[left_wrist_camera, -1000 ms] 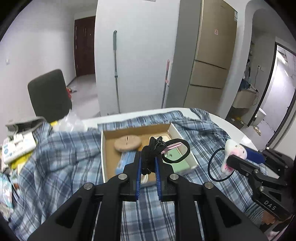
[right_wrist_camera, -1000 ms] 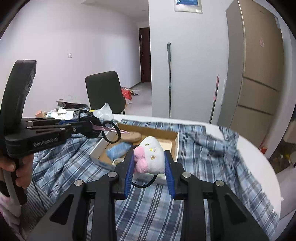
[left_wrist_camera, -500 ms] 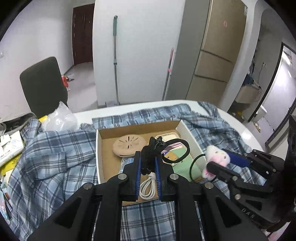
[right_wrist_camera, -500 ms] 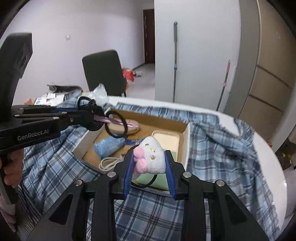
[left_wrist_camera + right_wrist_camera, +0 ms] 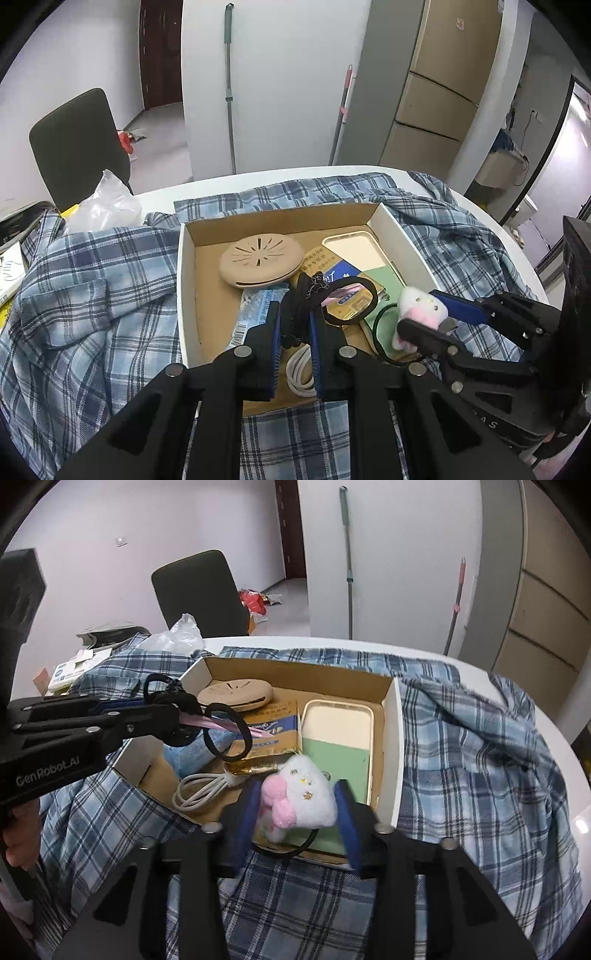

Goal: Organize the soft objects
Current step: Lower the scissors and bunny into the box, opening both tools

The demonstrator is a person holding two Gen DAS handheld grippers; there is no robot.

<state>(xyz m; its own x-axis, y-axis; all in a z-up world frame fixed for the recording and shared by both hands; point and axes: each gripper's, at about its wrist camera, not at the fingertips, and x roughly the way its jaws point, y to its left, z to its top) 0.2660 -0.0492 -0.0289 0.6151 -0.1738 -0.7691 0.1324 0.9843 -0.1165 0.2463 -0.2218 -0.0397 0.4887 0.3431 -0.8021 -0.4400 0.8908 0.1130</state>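
Observation:
My left gripper is shut on a black hair tie with a pink strip and holds it over the near part of an open cardboard box. It shows at the left in the right wrist view. My right gripper is shut on a white and pink plush hair tie, its black loop hanging below, over the box's near right corner. The plush also shows in the left wrist view.
The box holds a beige round disc, a blue packet, a white cable, a green and cream case and a blue and gold packet. A blue plaid cloth covers the round white table. A dark chair stands behind.
Both grippers have moved forward and now hang over the box, still holding their hair ties. The box looks larger and closer in both views.

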